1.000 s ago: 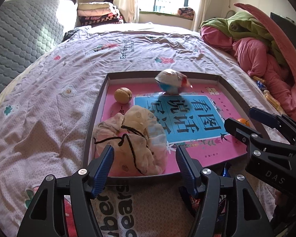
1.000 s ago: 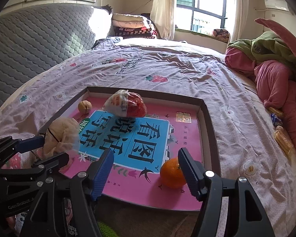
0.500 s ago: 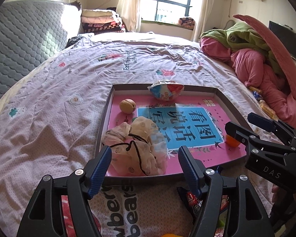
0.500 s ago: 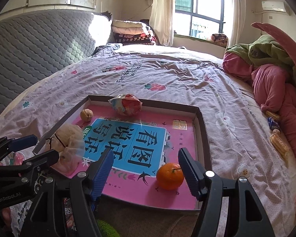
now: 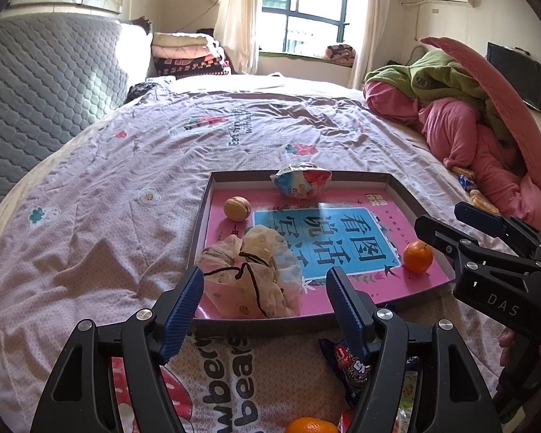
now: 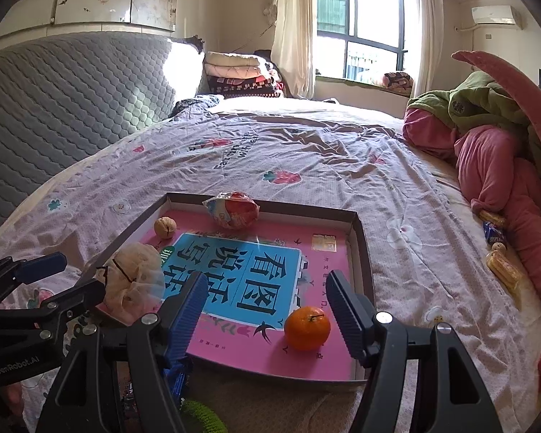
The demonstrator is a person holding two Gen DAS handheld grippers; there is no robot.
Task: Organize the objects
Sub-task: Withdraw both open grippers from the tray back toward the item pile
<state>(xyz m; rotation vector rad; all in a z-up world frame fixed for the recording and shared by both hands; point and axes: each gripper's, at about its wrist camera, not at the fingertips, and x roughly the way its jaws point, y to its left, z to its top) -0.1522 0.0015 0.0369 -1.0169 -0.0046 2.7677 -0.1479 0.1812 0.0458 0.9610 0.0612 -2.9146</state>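
A shallow tray point(image 5: 203, 213) with a pink and blue printed floor lies on the bed. In it are a cream drawstring pouch point(image 5: 249, 281) at the near left, a walnut point(image 5: 237, 208), a red and blue snack bag point(image 5: 301, 180) against the far rim, and an orange point(image 5: 418, 256) at the near right. My left gripper point(image 5: 261, 281) hovers open at the near rim, and the pouch lies free just beyond its fingers. My right gripper point(image 6: 267, 285) is open too, with the orange point(image 6: 307, 327) lying loose just inside its right finger.
A second orange point(image 5: 308, 425) and a dark snack packet point(image 5: 346, 364) lie on the bedspread in front of the tray. More wrapped snacks point(image 6: 501, 267) sit by the pink and green bedding point(image 6: 494, 151) on the right. A grey padded headboard point(image 6: 72, 86) runs along the left.
Both grippers have risen and drawn back from the tray. The snack bag, blurred and moving a second ago, has come to rest against the far rim.
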